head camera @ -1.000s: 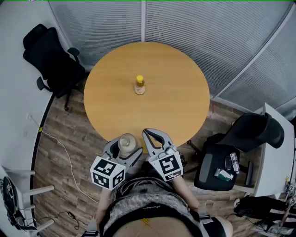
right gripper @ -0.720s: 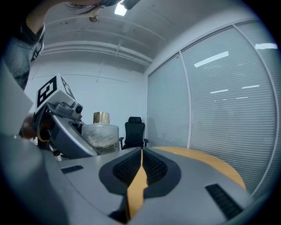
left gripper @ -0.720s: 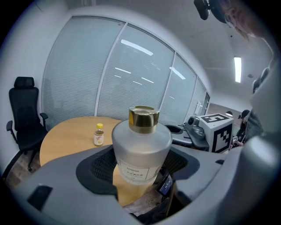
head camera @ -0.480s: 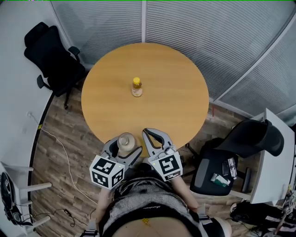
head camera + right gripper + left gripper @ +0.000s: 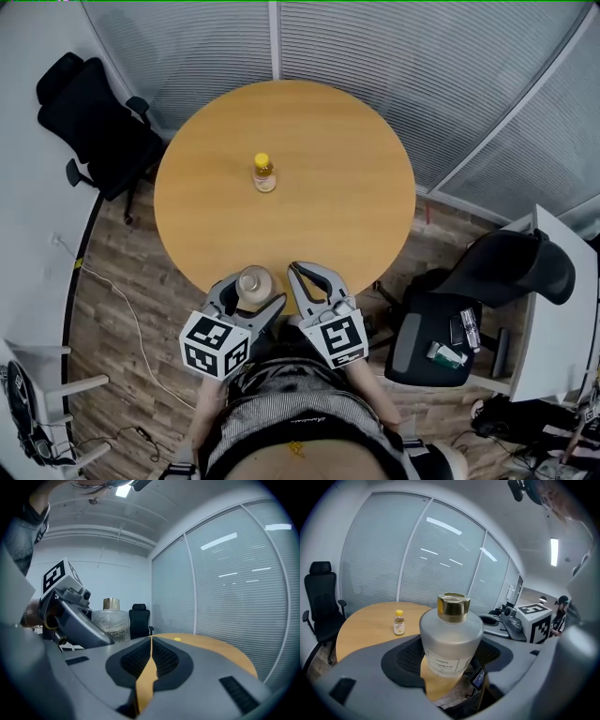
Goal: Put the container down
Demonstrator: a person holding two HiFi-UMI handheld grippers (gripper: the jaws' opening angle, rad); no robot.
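Well, from the head view the person stands at the near rim of a round wooden table (image 5: 356, 187), a gripper in each hand. The left gripper (image 5: 253, 289) is clamped around the container (image 5: 252, 279), a frosted bottle with a gold cap, held upright over the table's near edge. Just beside it, the right gripper (image 5: 307, 277) holds nothing and points toward the table. A small yellow-capped bottle (image 5: 264, 173) stands alone near the table's middle, well apart from both grippers, and a black office chair (image 5: 89, 122) sits off to the far left by the wall. The left gripper view looks straight at the container: its rounded body sits between the two dark ribbed pads (image 5: 408, 656), one pressed to each side, label facing the camera, with the tabletop edge and floor visible beneath it. The right gripper view shows its jaws pressed together, only a thin sliver of tabletop showing between them, and the container gripped off to its left.
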